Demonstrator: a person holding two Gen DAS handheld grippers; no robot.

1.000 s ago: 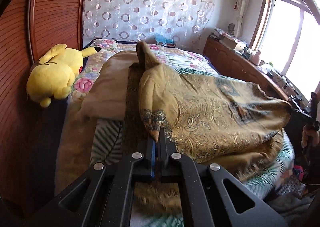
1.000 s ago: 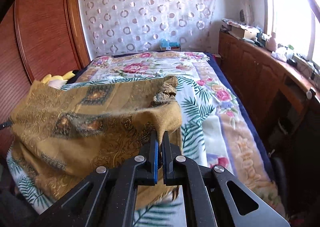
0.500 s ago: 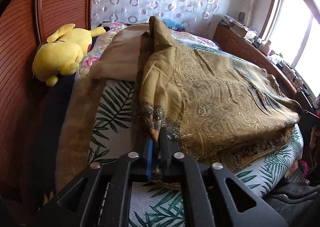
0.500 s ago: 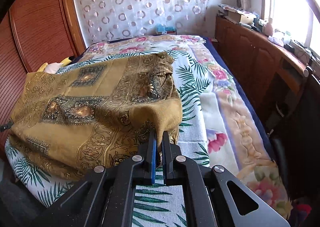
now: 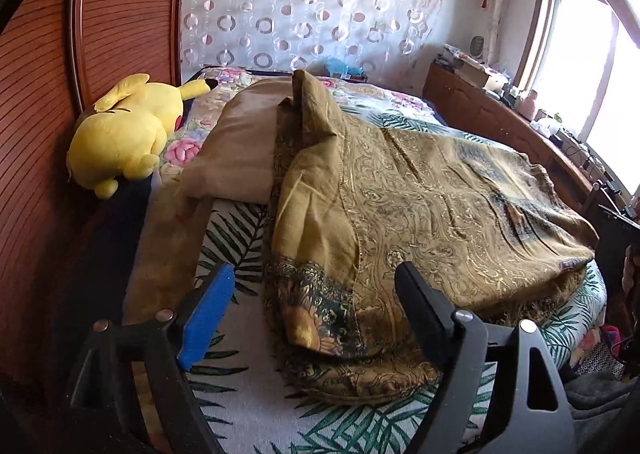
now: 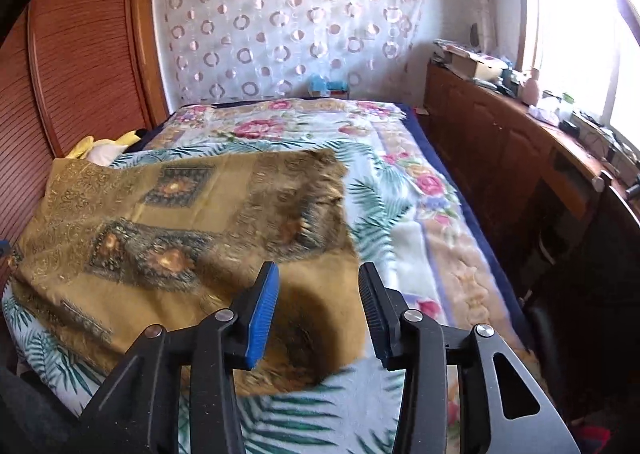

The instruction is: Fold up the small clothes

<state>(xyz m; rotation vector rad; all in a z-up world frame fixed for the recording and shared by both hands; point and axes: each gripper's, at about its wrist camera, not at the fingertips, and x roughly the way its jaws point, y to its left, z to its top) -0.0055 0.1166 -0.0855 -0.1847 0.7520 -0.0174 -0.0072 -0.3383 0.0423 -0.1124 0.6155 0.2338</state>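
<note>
**Two grippers released: cloth handling notes**

Two corners let go; L gripper (image 5: 314, 290) jaws have just been opening, now wide apart, nothing clamped; R gripper (image 6: 318, 282) likewise just opening, part-way apart, cloth beneath but not pinched. Gold patterned cloth (image 5: 420, 213) lies doubled over on the bed (image 6: 404, 221), near edge twd grippers. Judged light, thin, limp, prob. slippery; won't hold a crease unaided. Rec. grip pts: hemmed corners or folded edge, both sides at once; avoid mid-panel, fabric bunches.
</note>
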